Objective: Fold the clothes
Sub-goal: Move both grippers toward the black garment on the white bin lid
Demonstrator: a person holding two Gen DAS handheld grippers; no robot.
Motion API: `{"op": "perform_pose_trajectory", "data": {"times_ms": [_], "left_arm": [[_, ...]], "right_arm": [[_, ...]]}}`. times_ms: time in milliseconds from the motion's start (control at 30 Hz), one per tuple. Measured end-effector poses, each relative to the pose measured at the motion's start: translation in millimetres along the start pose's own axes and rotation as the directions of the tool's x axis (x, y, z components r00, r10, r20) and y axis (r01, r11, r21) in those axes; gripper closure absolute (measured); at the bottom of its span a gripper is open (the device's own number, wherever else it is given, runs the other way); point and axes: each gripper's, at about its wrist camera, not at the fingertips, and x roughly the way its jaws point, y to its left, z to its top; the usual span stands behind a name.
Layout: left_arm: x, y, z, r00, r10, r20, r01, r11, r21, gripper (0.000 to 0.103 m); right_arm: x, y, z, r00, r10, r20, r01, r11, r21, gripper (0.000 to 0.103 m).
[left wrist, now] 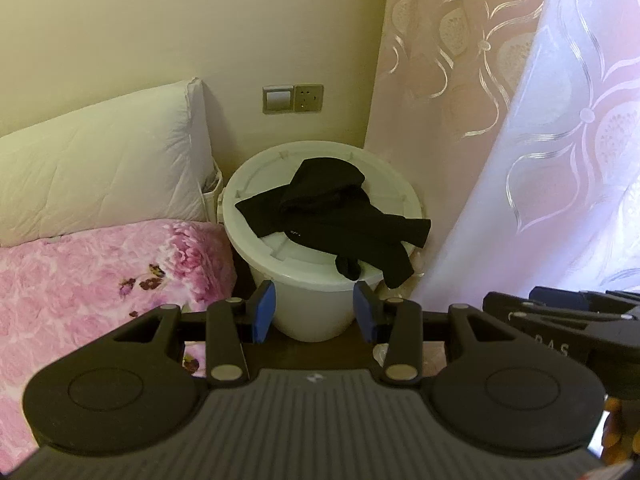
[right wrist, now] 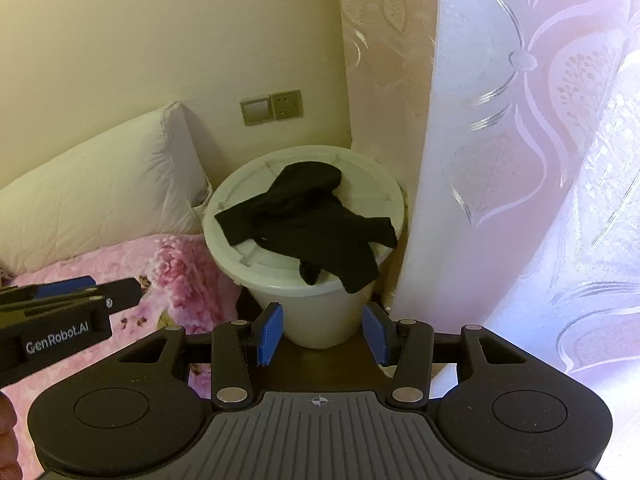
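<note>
A crumpled black garment (left wrist: 336, 216) (right wrist: 308, 228) lies on the lid of a white bucket (left wrist: 316, 312) (right wrist: 320, 320), with one end drooping over the front right rim. My left gripper (left wrist: 315, 312) is open and empty, held short of the bucket. My right gripper (right wrist: 324, 334) is also open and empty, level with the bucket's lower wall. Each gripper shows in the other's view, the right one (left wrist: 560, 320) at the right edge and the left one (right wrist: 60, 308) at the left edge. Neither touches the garment.
A bed with a pink floral blanket (left wrist: 88, 280) (right wrist: 176, 280) and a white pillow (left wrist: 100, 172) (right wrist: 100, 200) lies to the left of the bucket. A patterned curtain (left wrist: 540, 140) (right wrist: 540, 160) hangs close on the right. A wall switch and socket (left wrist: 292, 98) sit behind.
</note>
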Motion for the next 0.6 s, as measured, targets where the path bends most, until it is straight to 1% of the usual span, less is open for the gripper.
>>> {"op": "perform_pose_trajectory", "data": {"times_ms": [233, 333, 433, 600], "left_arm": [[-2, 19, 1, 1.0, -0.008, 0.018, 0.009, 1.0, -0.017, 0.065], [-2, 28, 1, 1.0, -0.012, 0.026, 0.013, 1.0, -0.024, 0.065], [-3, 36, 2, 0.999, -0.015, 0.034, 0.016, 0.999, -0.031, 0.065], [-4, 52, 0, 0.999, 0.012, 0.036, -0.011, 1.0, -0.016, 0.065]], "right_arm": [[2, 8, 3, 1.0, -0.005, 0.029, 0.006, 0.999, -0.032, 0.055], [6, 13, 2, 0.999, -0.012, 0.03, 0.013, 0.999, -0.033, 0.055], [14, 21, 10, 1.0, -0.017, 0.018, 0.018, 1.0, -0.018, 0.055], [19, 28, 8, 1.0, -0.007, 0.015, 0.008, 1.0, -0.016, 0.055]]}}
